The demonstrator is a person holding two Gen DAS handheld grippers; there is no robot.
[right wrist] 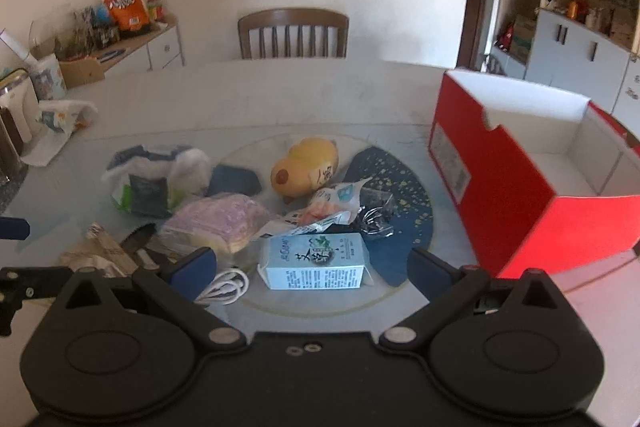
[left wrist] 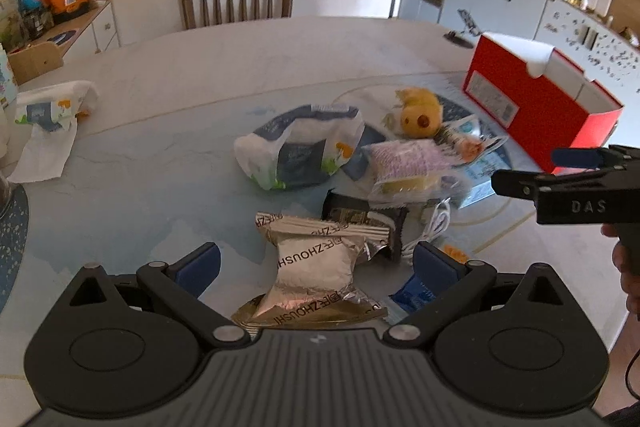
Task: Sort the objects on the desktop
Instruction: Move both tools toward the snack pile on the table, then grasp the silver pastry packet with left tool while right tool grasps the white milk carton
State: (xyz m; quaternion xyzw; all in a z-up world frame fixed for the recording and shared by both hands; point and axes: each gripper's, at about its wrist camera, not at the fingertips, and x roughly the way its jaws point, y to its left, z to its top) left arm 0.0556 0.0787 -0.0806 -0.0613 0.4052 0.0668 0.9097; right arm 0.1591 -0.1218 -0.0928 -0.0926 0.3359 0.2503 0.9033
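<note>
Currently, the silver foil packet lies near the table's near edge, directly between the released left claw's fingers, long axis pointing away; the right claw, also released, hovers farther off.

Left hand-held gripper: matte black body, two round pivot housings, silver screws, triangular cutouts, dark blue pads on both fingers. Right hand-held gripper: the same black build and blue pads; seen from the left view at 3 o'clock, its side carries pale "DAS" lettering.
</note>
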